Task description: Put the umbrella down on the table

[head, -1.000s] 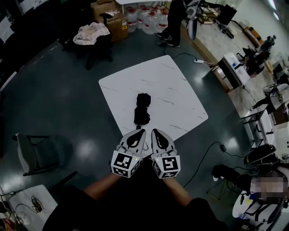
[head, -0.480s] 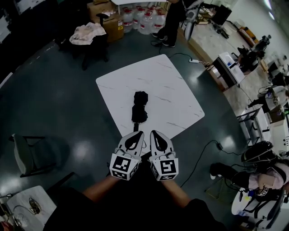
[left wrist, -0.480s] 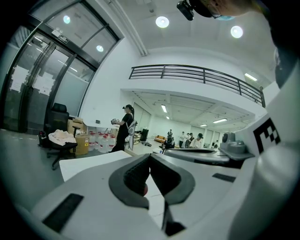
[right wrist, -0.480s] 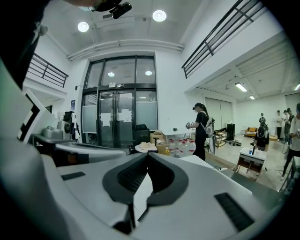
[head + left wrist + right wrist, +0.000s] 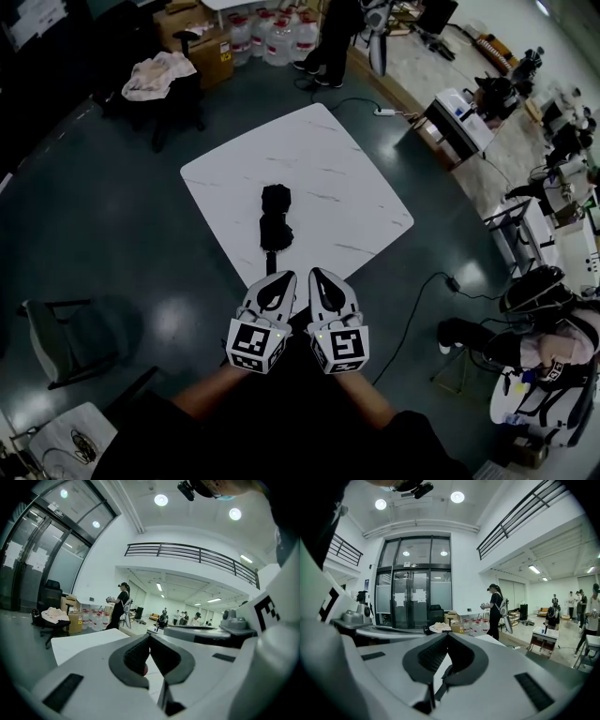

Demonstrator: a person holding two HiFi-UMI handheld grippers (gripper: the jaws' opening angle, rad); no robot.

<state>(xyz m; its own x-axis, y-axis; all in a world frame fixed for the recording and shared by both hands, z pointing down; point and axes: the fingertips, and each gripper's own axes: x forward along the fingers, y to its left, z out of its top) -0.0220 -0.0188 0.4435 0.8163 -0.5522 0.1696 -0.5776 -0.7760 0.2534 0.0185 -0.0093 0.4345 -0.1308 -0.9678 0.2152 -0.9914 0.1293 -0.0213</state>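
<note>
At the far left a chair (image 5: 164, 98) draped with a pale cloth (image 5: 150, 73) stands well apart from the work, out of the way on the dark floor. Further in, the white marble-patterned table (image 5: 328, 169) sits turned like a diamond, with one corner toward the person. The black umbrella (image 5: 274, 225) lies folded on its top, on the half nearer the person. Its length runs from mid-table toward that near corner, and a thin strap trails off its near end. It rests flat with nothing touching it, so the putting-down reads as done. At the near corner the left gripper (image 5: 287, 276) is held low and close to the body, jaws pressed together with nothing between them. Its own view shows the pads meeting at the tip and only table top beyond. Close beside it, the right gripper (image 5: 315, 273) is likewise closed and empty; whether the two touch I cannot tell. Held side by side like this, the pair looks to be in a rest pose that keeps them clear of the umbrella. The umbrella lies ahead of both sets of tips, apart from them and a little to the left gripper's side. Further right, desks (image 5: 459, 117) with equipment line the room's edge.
</note>
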